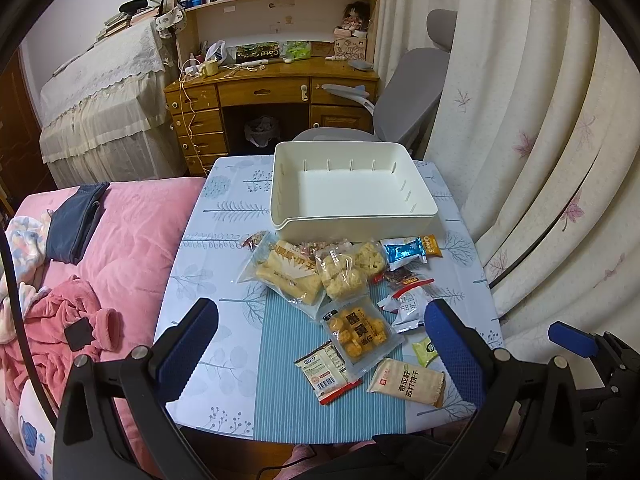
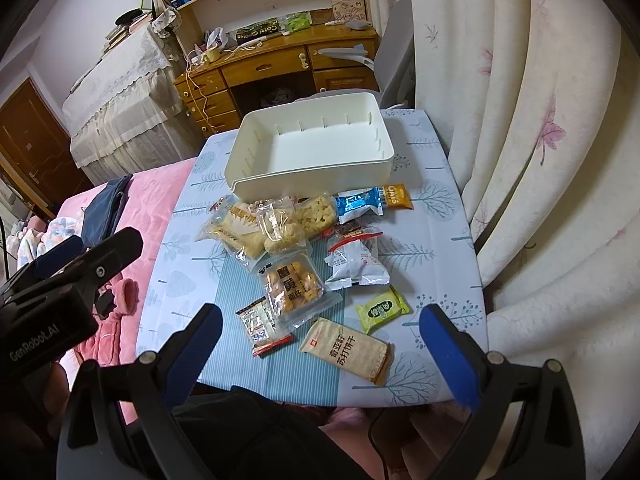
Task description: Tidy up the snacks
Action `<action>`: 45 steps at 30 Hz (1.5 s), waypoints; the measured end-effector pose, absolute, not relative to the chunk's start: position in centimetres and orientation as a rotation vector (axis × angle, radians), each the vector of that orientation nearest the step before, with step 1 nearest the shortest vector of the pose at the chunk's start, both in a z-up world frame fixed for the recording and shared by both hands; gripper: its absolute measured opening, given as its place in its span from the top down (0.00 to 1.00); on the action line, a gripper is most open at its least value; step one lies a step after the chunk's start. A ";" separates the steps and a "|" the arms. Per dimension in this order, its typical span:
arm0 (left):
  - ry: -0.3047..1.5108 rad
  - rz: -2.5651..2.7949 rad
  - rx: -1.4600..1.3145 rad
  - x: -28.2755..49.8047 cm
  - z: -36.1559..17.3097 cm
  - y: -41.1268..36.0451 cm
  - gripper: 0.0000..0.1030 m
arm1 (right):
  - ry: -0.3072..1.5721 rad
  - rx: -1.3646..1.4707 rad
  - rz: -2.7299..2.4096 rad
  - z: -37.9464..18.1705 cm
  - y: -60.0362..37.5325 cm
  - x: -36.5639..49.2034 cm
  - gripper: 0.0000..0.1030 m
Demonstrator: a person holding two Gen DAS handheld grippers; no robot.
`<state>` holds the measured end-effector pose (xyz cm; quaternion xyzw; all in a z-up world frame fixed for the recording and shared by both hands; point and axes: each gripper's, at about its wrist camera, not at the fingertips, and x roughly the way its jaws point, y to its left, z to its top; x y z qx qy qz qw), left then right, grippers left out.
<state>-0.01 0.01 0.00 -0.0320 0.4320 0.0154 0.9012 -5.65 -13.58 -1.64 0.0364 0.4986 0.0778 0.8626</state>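
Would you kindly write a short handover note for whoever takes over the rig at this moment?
Left tool: open, empty, hovering over the table's near edge.
Right tool: open, empty, beside it.
White bin: at the far end of the table, nothing inside.
Snack packets: all loose on the table in front of the bin, including the cracker pack, green packet and blue packet.
Done: nothing yet.
Left: move every packet into the bin.

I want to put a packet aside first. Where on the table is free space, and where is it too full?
Free: the tablecloth left of the snack pile, toward the pink bed; also inside the white bin. Crowded: between the bin and the near edge, from the egg-yolk snack bag to the green packet.
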 end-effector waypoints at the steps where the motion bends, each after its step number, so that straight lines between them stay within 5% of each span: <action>1: 0.894 0.034 -0.065 0.0 0.0 0.0 0.00 | 1.045 0.076 0.162 -1.5 -13.6 -5.6 0.04; 29: 0.985 0.019 -0.086 -0.3 -1.7 2.3 0.00 | 1.105 0.130 0.162 -3.1 -12.9 -5.3 0.04; 45: 1.211 -0.161 -0.046 1.3 -9.1 5.7 0.00 | 1.235 0.434 -0.072 -8.6 -14.2 -7.2 0.04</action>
